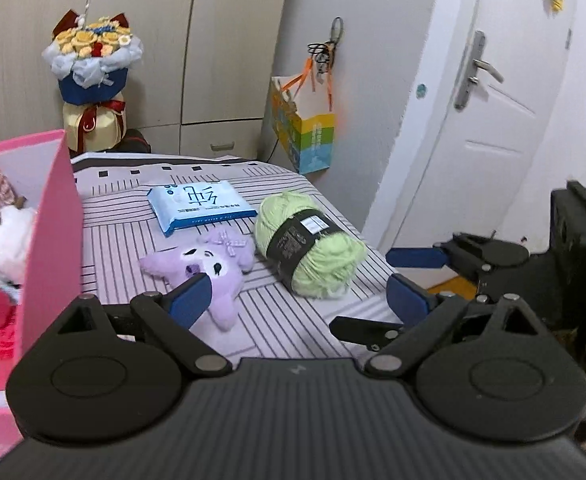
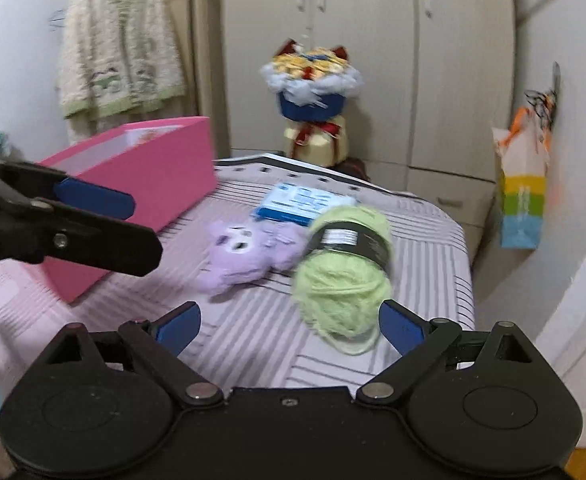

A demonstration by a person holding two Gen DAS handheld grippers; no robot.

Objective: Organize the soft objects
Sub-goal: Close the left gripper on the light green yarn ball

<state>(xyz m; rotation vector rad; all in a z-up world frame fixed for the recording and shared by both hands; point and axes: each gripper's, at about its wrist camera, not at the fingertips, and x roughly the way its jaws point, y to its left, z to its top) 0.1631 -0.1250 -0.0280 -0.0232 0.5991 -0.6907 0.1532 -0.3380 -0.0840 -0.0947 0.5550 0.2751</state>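
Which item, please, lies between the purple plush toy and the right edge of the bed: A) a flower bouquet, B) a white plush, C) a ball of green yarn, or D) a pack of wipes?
C: the ball of green yarn lies to the right of the purple plush toy, toward the bed's right edge; the pack of wipes lies farther back.

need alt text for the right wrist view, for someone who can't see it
The open right gripper hovers over a striped bed, nearest a green yarn ball. Beyond the yarn lie a purple plush toy and a blue tissue pack. A pink box sits at left, with the left gripper in front of it.
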